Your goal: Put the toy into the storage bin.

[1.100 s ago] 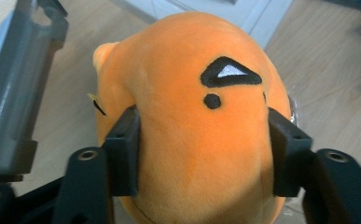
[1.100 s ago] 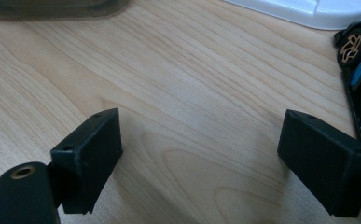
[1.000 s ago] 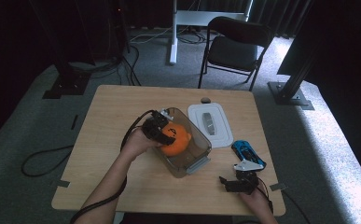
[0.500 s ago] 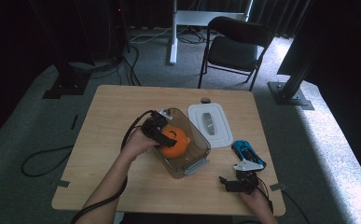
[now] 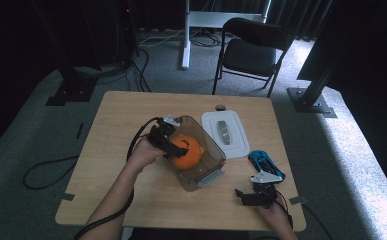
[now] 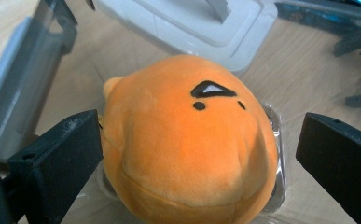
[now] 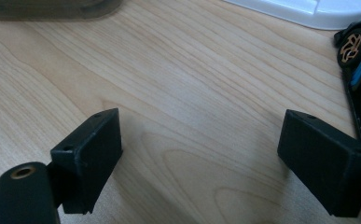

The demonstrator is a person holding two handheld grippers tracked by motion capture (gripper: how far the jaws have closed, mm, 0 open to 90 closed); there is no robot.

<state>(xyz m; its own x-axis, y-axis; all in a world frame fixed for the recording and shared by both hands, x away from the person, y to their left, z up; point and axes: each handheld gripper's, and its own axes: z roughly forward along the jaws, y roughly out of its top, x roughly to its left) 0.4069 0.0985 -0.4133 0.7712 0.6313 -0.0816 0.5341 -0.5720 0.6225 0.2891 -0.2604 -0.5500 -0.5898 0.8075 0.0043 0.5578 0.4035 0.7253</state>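
Note:
An orange plush toy (image 5: 188, 152) with a small black face lies inside a clear plastic container (image 5: 211, 167) at the table's middle. My left gripper (image 5: 173, 145) reaches into the container from the left. In the left gripper view its jaws have just been opening and now stand wide on either side of the plush toy (image 6: 187, 144), no longer pressing it; the left gripper (image 6: 199, 154) is open. My right gripper (image 5: 253, 196) rests near the front right edge. Seen in its own view, the right gripper (image 7: 199, 158) is open over bare wood.
The container's white lid (image 5: 226, 132) lies flat just behind and right of it. A blue toy car (image 5: 266, 165) sits between the lid and my right gripper, at the right edge (image 7: 360, 60) of the right gripper view. A chair (image 5: 253, 50) stands beyond the table.
The plush toy has settled a little lower in the container and the left gripper's jaws have spread off it. The right hand has not moved.

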